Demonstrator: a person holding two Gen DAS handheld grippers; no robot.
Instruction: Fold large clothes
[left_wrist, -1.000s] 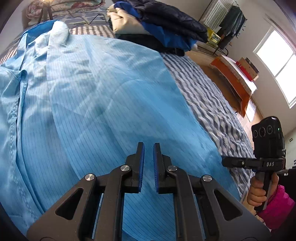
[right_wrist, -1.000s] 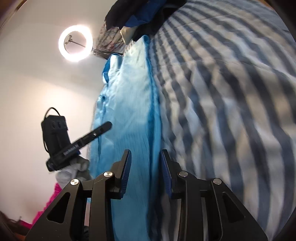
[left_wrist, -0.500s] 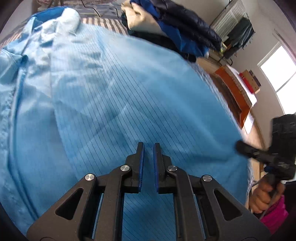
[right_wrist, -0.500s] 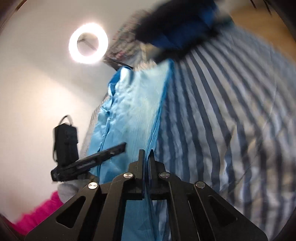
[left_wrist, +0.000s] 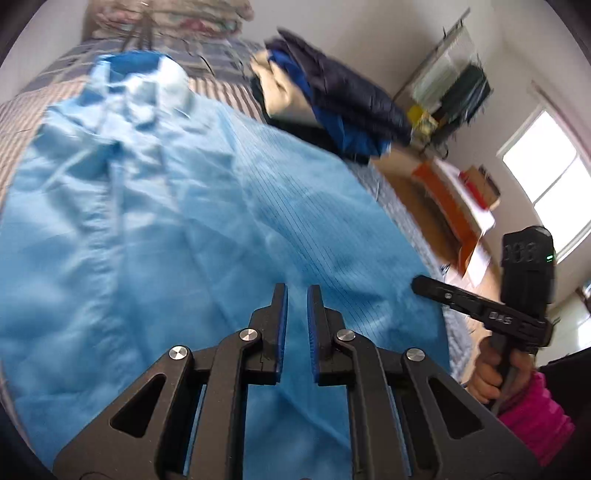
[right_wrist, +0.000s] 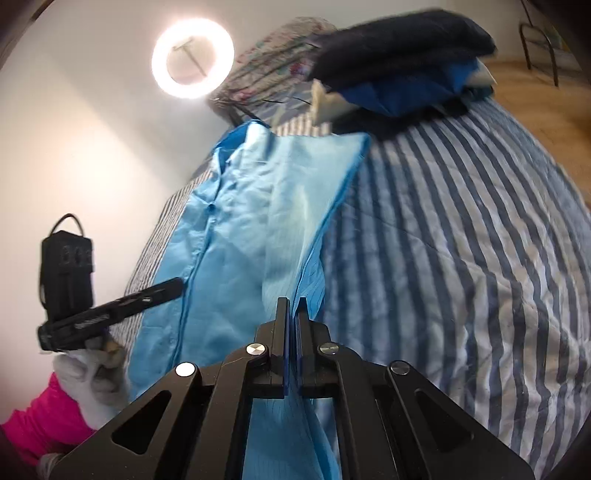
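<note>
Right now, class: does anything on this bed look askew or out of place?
Yes. The dark and blue clothes pile slumps unevenly at the bed's far end, and the light blue garment lies creased near its collar.

Striped bed (right_wrist: 461, 229); ring light (right_wrist: 192, 58) on white wall far left; bright window (left_wrist: 550, 184) right; wood floor (right_wrist: 543, 103).

"DAS" in white on the right gripper (left_wrist: 419, 284), blurred; other lettering unreadable.
</note>
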